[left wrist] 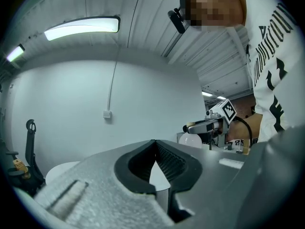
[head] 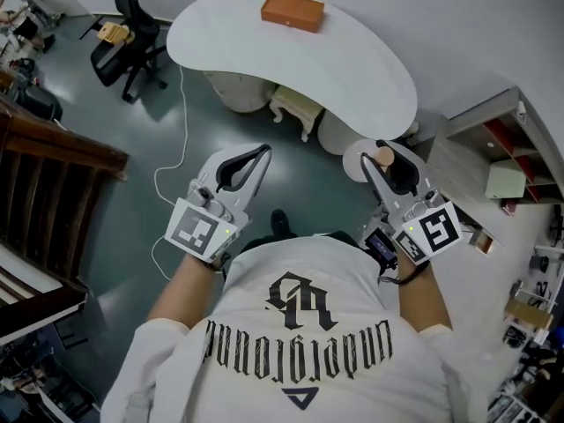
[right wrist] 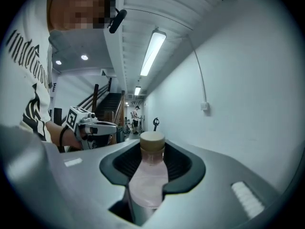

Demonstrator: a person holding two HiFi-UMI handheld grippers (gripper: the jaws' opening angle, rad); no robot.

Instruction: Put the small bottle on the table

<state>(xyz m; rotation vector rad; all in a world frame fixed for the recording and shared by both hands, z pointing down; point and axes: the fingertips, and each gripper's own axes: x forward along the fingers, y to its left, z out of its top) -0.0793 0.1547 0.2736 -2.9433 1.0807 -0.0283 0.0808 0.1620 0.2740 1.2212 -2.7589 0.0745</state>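
**A:** Which way does the small bottle point?

**B:** The small bottle (right wrist: 148,175) stands close to upright in my right tool (right wrist: 152,144), tan cap on top. Its long axis runs up and down, across the jaws. The cap sits above them and the rounded body hangs below.

**A:** So it's gripped?

**B:** Yes, the dark ribbed pads are clamped on its upper part. It's in the air over the grey floor (head: 167,113), short of the white surface (head: 352,69).

**A:** And your arms?

**B:** Both forearms reach forward, side by side and apart. Each tool points ahead, about level, with its marker cube back near my wrist.

**A:** The other tool?

**B:** My left tool (head: 264,151) has its jaw tips together and carries nothing.

**A:** What are things made of?

**B:** The bottle is pale, translucent and faintly pink, with a smooth round cap. The jaws are grey shells with black grooved lining. The surface is smooth and kidney-shaped, and an orange-brown box (head: 293,11) lies at its far edge.
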